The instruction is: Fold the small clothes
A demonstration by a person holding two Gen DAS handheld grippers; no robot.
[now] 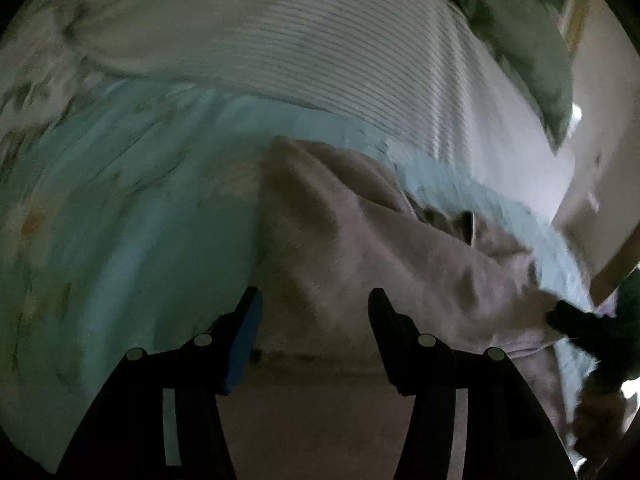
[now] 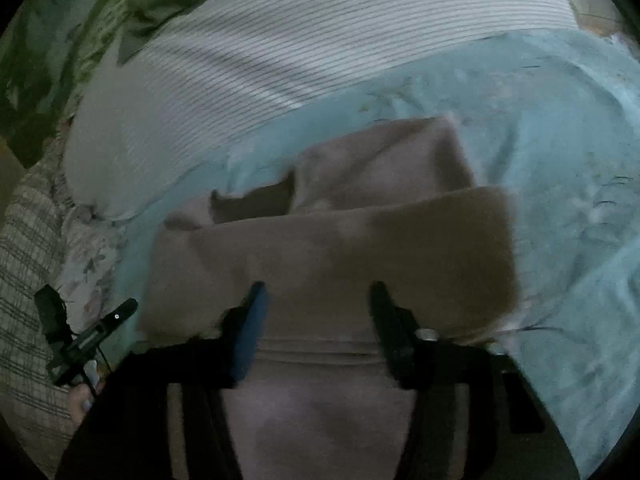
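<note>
A dusty-pink garment lies partly folded on a light-blue floral bedsheet. In the right wrist view the garment shows a folded band across its middle. My left gripper is open, its fingers over the garment's near edge, holding nothing. My right gripper is open over the garment's near part, with cloth showing between the fingers. The right gripper also shows in the left wrist view at the garment's right end. The left gripper also shows in the right wrist view at the far left.
A white striped pillow lies behind the garment, also in the right wrist view. A green cloth lies at the back. A plaid fabric is at the left edge. A pale wall is at the right.
</note>
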